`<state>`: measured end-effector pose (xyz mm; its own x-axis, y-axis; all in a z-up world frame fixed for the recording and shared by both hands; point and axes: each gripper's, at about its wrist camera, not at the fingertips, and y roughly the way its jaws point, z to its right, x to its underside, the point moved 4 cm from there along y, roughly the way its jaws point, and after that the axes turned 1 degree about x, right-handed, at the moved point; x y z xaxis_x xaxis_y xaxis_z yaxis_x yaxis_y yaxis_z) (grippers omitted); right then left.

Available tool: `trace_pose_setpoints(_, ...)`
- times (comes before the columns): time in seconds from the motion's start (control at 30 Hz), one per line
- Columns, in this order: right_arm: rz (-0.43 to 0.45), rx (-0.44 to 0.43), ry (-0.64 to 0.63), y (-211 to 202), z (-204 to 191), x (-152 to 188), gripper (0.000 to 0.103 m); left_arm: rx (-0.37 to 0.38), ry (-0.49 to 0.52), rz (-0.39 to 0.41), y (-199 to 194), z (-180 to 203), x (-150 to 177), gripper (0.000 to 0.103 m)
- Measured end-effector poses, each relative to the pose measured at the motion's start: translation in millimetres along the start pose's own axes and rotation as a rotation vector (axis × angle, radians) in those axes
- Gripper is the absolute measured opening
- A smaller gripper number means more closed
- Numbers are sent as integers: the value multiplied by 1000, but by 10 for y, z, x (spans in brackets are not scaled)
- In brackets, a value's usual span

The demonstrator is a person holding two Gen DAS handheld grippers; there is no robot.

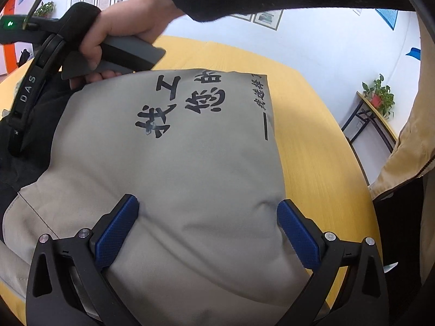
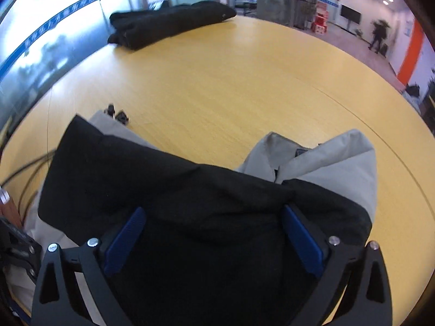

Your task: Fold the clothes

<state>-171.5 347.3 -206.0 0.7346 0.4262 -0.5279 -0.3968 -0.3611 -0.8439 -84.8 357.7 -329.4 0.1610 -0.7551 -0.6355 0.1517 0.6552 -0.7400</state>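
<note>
With both my left gripper (image 1: 208, 228) and right gripper (image 2: 213, 237) spread wide and holding nothing, the half-folded grey jacket (image 1: 176, 163) near the tabletop (image 2: 217, 87) edge could spring open, since its puffy fabric is unpinned.

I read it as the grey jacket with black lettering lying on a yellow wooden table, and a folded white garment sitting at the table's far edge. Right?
One detail is off: the folded garment at the far edge is black, not white, as the right wrist view shows. The rest holds: the grey jacket with black lettering lies on the yellow wooden table.
</note>
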Motion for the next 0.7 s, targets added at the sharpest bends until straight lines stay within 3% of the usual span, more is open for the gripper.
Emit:
trace_pose_setpoints(0.13,75,35,72,-231,-37,280,103,28,74,-41,-90,115,168,102)
trace_pose_setpoints(0.3,106,82,172,-442,-278,617,103,108,168,-87,-341,323,529,102)
trace_pose_setpoints(0.43,115,140,231,-89,-479,492,103,144,207,-134,-624,482,757,102)
trace_pose_setpoints(0.53,126,183,231,323,-697,221,103,122,198,-166,-746,521,779,103)
trace_pose_setpoints(0.6,210,177,230,136,-793,134,100,86,164,-172,-1135,519,629,103)
trace_pose_setpoints(0.63,256,172,229,17,-843,100,99,49,128,-151,-1379,556,724,103)
trace_pose_setpoints(0.7,400,141,212,-581,-970,175,99,-45,38,-78,-1921,535,831,103)
